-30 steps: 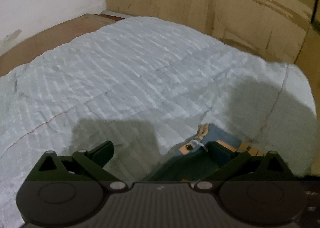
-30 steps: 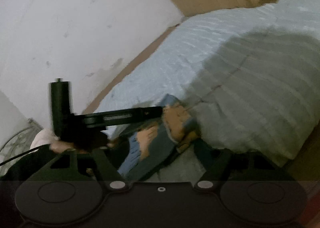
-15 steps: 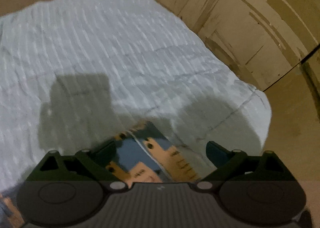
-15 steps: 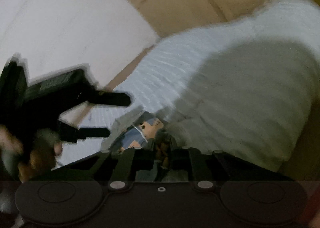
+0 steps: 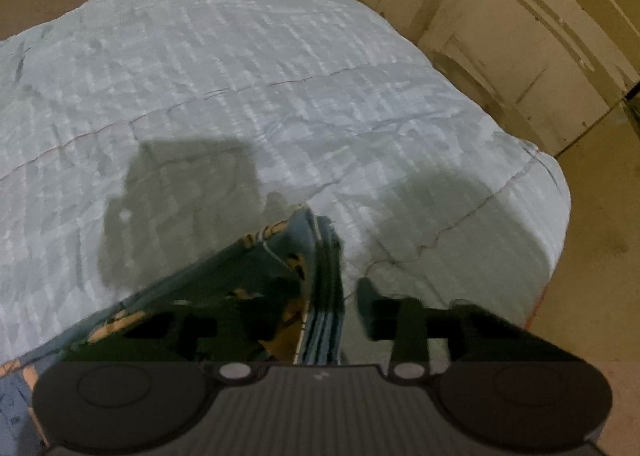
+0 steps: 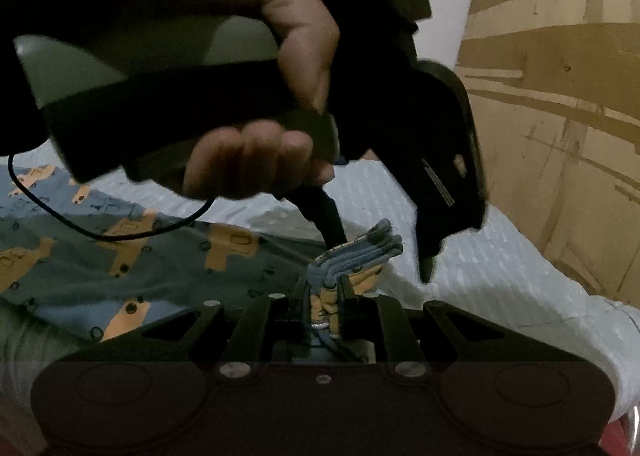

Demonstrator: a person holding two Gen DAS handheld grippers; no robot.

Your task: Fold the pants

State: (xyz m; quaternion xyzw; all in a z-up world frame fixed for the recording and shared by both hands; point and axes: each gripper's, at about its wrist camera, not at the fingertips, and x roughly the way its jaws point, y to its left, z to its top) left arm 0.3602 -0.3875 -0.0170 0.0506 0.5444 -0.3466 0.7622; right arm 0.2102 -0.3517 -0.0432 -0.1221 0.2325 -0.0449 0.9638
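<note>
two tools, right tool (image 6: 322, 296) clamping pants (image 6: 120, 256), left tool (image 5: 320, 296) closing around them, no legible writing

Black claw (image 6: 322, 292), thin black cable (image 6: 120, 234)

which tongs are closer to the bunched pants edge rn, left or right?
Right. The right tongs are clamped on the bunched pants edge. The left tongs straddle it, closing, one finger still apart.
</note>
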